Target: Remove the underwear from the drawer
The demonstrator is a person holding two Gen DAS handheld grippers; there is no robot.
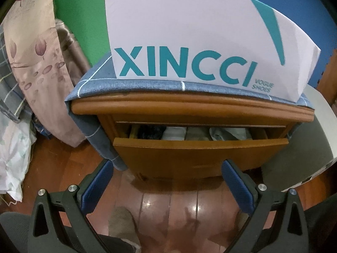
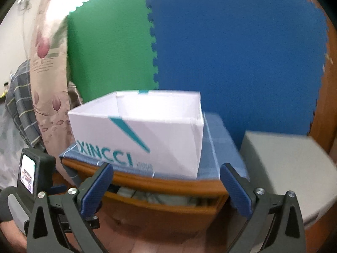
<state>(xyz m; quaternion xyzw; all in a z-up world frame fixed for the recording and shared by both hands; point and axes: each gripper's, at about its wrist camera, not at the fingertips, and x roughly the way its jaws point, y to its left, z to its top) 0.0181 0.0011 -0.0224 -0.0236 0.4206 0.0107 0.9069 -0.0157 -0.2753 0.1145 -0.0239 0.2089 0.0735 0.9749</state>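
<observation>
Below the white XINCCI shoe box [image 1: 200, 48], the nightstand's drawer [image 1: 200, 145] stands partly pulled out, likely for access, exposing folded underwear [image 1: 195, 133] inside. Left gripper [image 1: 166, 186] hangs wide open and empty before the drawer front; right gripper [image 2: 166, 187], equally spread and empty, hovers just above it.

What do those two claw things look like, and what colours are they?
Both look alike. The left claw has two black plastic arms shaped like skinny triangles with cut-out holes, round silver bolts at the joints, and ribbed dark blue pads on its fingers. The right claw matches it: black frame, silver bolts, blue ribbed pads. No cables show.
</observation>
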